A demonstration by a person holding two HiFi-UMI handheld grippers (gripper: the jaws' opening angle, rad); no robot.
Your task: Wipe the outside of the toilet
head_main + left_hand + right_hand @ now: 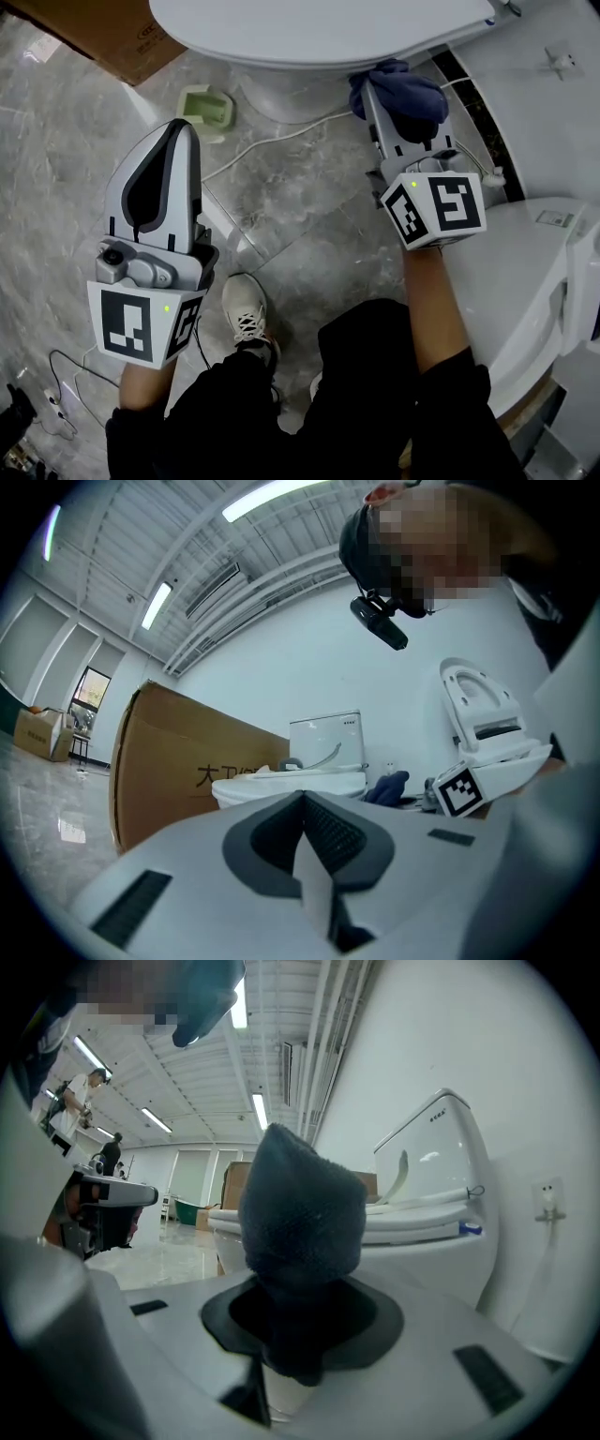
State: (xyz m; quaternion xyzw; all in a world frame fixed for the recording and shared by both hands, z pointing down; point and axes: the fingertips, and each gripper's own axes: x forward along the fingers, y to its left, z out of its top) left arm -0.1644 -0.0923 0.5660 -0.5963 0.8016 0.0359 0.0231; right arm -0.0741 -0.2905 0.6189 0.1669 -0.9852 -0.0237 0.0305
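Two grippers near a white ceramic toilet [309, 33]: the right gripper [380, 94] pinches a bunched dark-blue cloth [410, 96] that points along its jaws to the bowl's rim. The left gripper [178, 128], jaws pressed together, hovers over open grey marble floor [309, 216].

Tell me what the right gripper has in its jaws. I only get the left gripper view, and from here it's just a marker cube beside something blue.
Observer: In the right gripper view, the right gripper has its jaws shut on a dark blue cloth, which sticks out past the tips in a bunch.
Operator: Report where that cloth sits against the toilet.
Observer: In the head view, the dark blue cloth is up at the side of the toilet, just under the edge of the seat. It appears to touch the bowl there.
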